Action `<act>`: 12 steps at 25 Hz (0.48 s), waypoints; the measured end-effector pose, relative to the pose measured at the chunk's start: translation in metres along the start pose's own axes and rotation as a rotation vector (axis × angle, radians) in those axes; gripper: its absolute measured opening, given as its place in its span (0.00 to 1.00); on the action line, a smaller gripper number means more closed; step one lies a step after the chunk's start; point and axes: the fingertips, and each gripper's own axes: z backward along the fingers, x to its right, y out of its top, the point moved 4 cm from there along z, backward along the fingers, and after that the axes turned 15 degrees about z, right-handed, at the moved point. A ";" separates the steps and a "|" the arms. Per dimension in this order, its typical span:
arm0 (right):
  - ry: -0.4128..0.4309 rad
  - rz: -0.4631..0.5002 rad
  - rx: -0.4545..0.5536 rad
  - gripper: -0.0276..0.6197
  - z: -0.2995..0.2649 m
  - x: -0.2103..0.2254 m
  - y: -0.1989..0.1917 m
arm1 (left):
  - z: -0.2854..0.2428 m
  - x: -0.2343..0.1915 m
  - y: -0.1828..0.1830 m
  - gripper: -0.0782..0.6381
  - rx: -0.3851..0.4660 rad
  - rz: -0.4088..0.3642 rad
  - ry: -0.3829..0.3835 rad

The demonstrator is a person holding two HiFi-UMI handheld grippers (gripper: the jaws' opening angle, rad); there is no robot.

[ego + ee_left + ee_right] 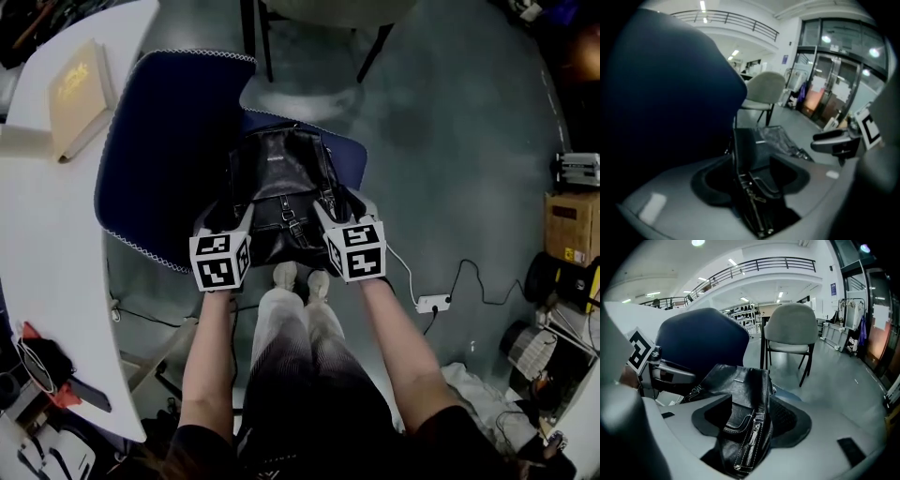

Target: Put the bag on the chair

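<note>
My left fingers (661,197) and right fingers (834,427) stood wide about the bag (281,178) on the chair (159,159), so backing straight out, clear of its straps, seemed best.

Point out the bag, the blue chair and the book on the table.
black leather bag (281,183): head view, on its front panel.
blue chair (155,159): head view, on the backrest.
book (80,91): head view, on its tan cover.

Navy chair (159,159) at center carries 1 black bag (281,183) on its seat. White tabletop (37,244) at left bears 1 tan book (80,94), upper left. 1 power strip (433,303) lies on the floor (450,141).
</note>
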 end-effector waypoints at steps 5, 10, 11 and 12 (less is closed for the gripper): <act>0.007 0.000 0.051 0.31 0.029 -0.004 0.010 | 0.037 0.021 0.000 0.36 0.071 0.015 -0.014; 0.011 -0.012 0.086 0.22 0.054 -0.009 0.017 | 0.069 0.038 0.002 0.25 0.131 0.032 -0.022; 0.011 -0.013 0.090 0.20 0.059 -0.010 0.017 | 0.076 0.042 0.002 0.24 0.136 0.038 -0.025; 0.011 -0.014 0.092 0.19 0.064 -0.011 0.018 | 0.081 0.045 0.002 0.23 0.140 0.044 -0.028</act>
